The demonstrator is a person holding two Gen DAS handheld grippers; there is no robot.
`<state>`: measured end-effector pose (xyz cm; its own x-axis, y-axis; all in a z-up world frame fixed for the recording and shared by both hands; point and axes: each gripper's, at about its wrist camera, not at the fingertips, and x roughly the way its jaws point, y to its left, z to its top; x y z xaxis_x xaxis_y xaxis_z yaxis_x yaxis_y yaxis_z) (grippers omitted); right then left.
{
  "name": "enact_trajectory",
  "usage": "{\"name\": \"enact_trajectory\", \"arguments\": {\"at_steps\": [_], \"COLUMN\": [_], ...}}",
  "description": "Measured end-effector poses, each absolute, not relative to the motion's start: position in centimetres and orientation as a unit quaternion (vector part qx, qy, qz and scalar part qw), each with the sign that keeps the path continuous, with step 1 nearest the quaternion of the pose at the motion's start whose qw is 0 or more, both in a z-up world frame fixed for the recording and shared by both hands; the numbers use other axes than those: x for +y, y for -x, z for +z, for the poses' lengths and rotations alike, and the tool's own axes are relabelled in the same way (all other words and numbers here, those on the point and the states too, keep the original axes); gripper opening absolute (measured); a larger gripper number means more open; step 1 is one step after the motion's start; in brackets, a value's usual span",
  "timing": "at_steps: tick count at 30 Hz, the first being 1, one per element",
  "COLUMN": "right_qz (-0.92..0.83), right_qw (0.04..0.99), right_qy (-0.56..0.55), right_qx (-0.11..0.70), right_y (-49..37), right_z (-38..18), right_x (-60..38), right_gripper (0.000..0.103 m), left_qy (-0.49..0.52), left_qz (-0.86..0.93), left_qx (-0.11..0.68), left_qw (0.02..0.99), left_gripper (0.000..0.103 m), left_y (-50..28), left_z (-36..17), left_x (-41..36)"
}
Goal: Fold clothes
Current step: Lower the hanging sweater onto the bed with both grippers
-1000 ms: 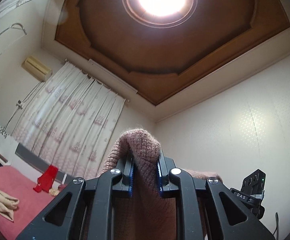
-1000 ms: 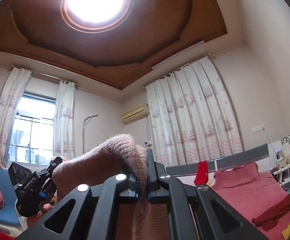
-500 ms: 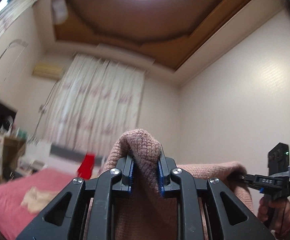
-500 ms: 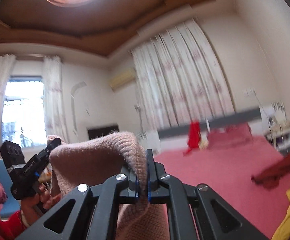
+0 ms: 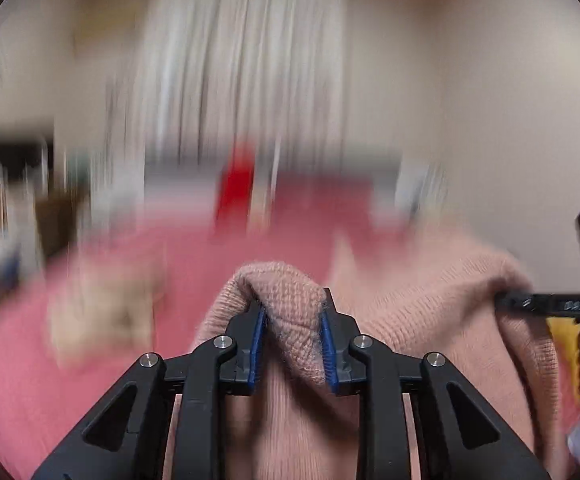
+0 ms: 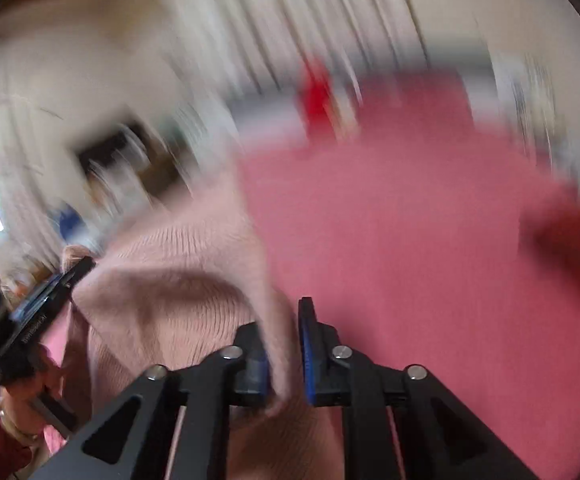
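Two grippers under my control. Left gripper [image 5: 293, 340]: jaws opening, pads pressing a bunched fold of pink sweater [image 5: 429, 304]. Right gripper [image 6: 284, 354]: jaws opening, sweater edge slipping between, a gap at its right pad. Pink bed [image 6: 409, 240] lies open from 12 to 3 o'clock. Earlier ceiling view gone; room now blurred, curtains [image 5: 246, 60] at 12.

My left claw [image 5: 293, 340] is opening, knit bunched between its pads. My right claw [image 6: 284, 354] is opening too, a gap showing beside the knit.
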<state>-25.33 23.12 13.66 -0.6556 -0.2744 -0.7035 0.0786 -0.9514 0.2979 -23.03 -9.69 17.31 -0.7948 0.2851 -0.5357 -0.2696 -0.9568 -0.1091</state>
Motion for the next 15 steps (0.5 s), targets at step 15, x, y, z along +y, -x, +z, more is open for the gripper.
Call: {"name": "enact_trajectory", "arguments": {"at_steps": [15], "right_qz": [-0.828], "right_qw": [0.083], "right_qy": [-0.471], "right_qx": [-0.292], "right_y": [13.0], "right_z": [3.8], "right_x": [35.4], "right_gripper": [0.022], "left_qy": [0.357], "left_qz": [0.92], "left_qx": [-0.022], "left_qw": [0.163], "left_gripper": [0.025], "left_y": [18.7], "left_z": [11.3], "left_x": [-12.8]}}
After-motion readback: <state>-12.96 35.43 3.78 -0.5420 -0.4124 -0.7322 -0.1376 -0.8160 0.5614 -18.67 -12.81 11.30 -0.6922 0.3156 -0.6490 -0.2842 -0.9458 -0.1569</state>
